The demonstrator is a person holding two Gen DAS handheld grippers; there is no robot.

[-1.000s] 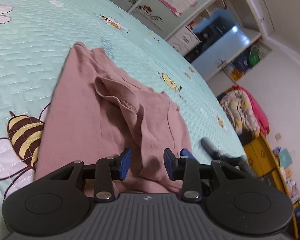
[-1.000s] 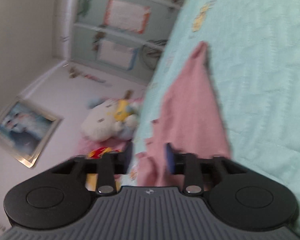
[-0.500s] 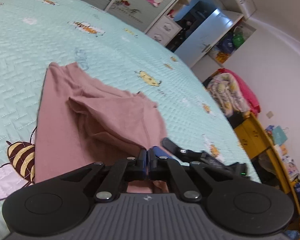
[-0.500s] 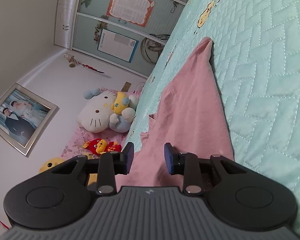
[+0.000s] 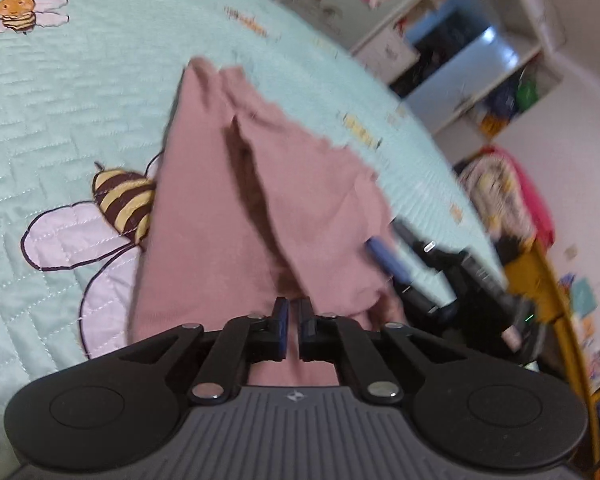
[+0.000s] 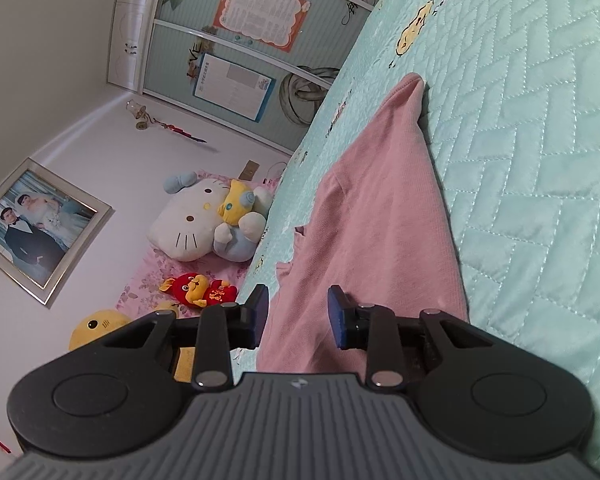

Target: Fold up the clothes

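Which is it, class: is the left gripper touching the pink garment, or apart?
Touching. The left wrist view shows the left gripper shut on a fold of the pink garment.

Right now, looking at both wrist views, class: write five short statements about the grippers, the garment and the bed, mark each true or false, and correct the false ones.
1. The left gripper is shut on the pink garment. True.
2. The right gripper is clamped shut. False: its jaws stand open, with the garment lying between and beyond them.
3. The garment lies on a wooden table. False: it lies on a mint green quilted bedspread.
4. A striped bee is stitched on the bedspread beside the garment. True.
5. The white cat plush sits on top of the garment. False: it sits apart, off the bedspread, by the wall.
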